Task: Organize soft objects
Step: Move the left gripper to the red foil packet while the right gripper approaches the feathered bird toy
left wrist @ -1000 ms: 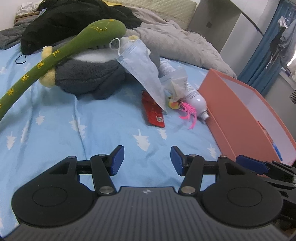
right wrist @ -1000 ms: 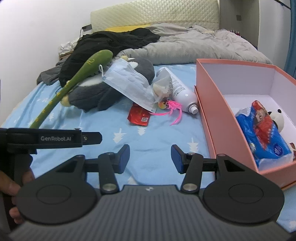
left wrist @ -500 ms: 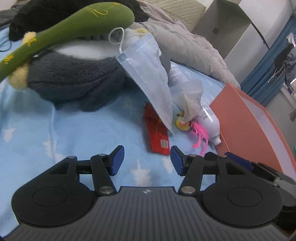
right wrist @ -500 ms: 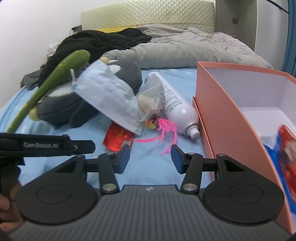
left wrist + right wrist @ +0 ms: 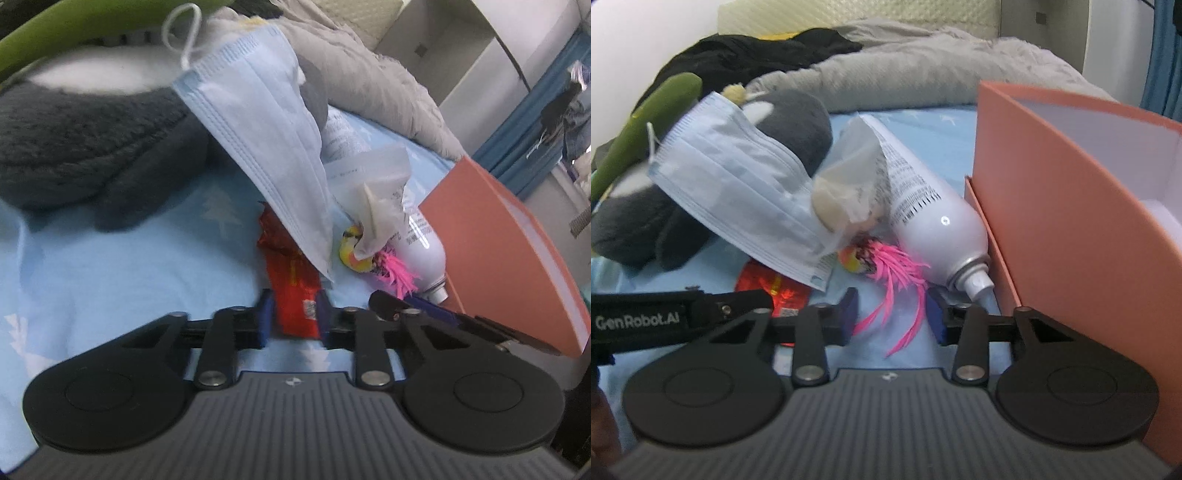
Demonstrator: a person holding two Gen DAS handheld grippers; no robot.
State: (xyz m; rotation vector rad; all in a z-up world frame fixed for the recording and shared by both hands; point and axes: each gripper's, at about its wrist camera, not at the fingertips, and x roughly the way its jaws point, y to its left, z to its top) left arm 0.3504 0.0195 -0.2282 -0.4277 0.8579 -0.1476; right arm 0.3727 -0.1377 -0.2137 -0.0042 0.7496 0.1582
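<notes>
Left gripper (image 5: 293,319): jaws closing on the near end of the red packet (image 5: 291,291); pads at its edges, firm pinch not yet sure. A second ago they stood wide over bare sheet.
Right gripper (image 5: 892,317): jaws closing with pink feathers (image 5: 897,284) of the toy between them; pads not yet touching. Earlier it was well back from the pile.
Red packet: flat on the blue sheet (image 5: 110,266), far end under the mask (image 5: 266,147).
Mask: draped from the grey plush (image 5: 85,147) down over the packet.
Bottle (image 5: 923,206): lying beside the orange box (image 5: 1071,206), nozzle near the right pad.
Box: open, just right of the pile.
Change: both grippers have come in low to the clutter.
Meaning: two pickups appear under way, likely bound for the box.
</notes>
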